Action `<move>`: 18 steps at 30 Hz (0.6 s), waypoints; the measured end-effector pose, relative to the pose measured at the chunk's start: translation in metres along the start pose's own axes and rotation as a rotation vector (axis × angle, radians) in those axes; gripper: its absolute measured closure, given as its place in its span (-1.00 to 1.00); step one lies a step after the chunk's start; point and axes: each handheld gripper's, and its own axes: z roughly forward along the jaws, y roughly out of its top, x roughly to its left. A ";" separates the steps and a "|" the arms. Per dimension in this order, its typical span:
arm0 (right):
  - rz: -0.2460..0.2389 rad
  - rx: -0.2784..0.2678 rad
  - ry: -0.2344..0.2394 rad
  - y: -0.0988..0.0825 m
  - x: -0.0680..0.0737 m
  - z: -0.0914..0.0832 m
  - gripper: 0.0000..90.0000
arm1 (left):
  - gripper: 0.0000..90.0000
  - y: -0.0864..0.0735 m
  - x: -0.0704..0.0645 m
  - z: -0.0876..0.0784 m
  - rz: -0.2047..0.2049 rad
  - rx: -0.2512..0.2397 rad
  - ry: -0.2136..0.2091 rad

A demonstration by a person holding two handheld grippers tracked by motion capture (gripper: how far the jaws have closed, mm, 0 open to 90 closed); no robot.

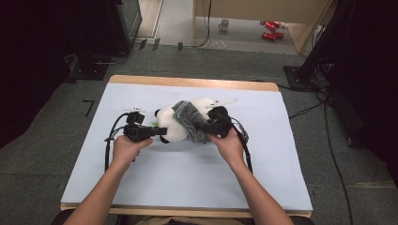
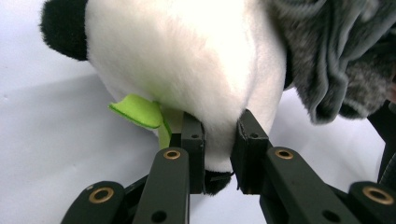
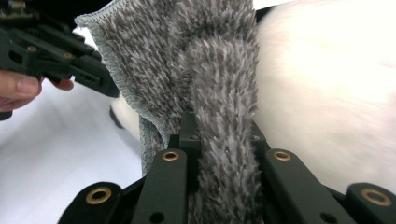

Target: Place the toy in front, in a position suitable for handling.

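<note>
Two pairs of jaws are both clamped on soft material: in the left gripper view we see the left gripper (image 2: 219, 156) pinching a fold of the plush panda (image 2: 187, 60) at its white underside, a black patch just below the pads and a green felt tag (image 2: 140, 112) sticking out just beside the left jaw. In the right gripper view the right gripper (image 3: 224, 154) is closed on a bunched ridge of the grey fuzzy cloth (image 3: 187, 56), whose stitched edge runs down to the left jaw while the panda's white body presses against the cloth on the right. From the high view we find the left gripper (image 1: 155, 132) at the panda's (image 1: 171, 126) left end and the right gripper (image 1: 213, 126) at its right side, the cloth (image 1: 190, 117) draped across the toy's middle between them. The panda lies near the centre of the desk (image 1: 141, 183), on its pale blue cover, slightly toward the far edge. Wide bare cover lies on the near side around both forearms and out to the left and right edges; the strip behind the toy, up to the wooden far rim, is narrower.
</note>
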 end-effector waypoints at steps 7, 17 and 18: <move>0.056 -0.039 -0.032 0.000 -0.022 -0.018 0.72 | 0.72 0.002 0.002 -0.001 -0.012 -0.004 -0.009; 0.134 -0.067 -0.094 -0.007 -0.053 -0.034 0.72 | 0.72 0.003 0.003 0.000 -0.026 -0.007 -0.021; 0.138 -0.068 -0.100 -0.008 -0.055 -0.035 0.72 | 0.72 0.003 0.003 0.000 -0.027 -0.008 -0.022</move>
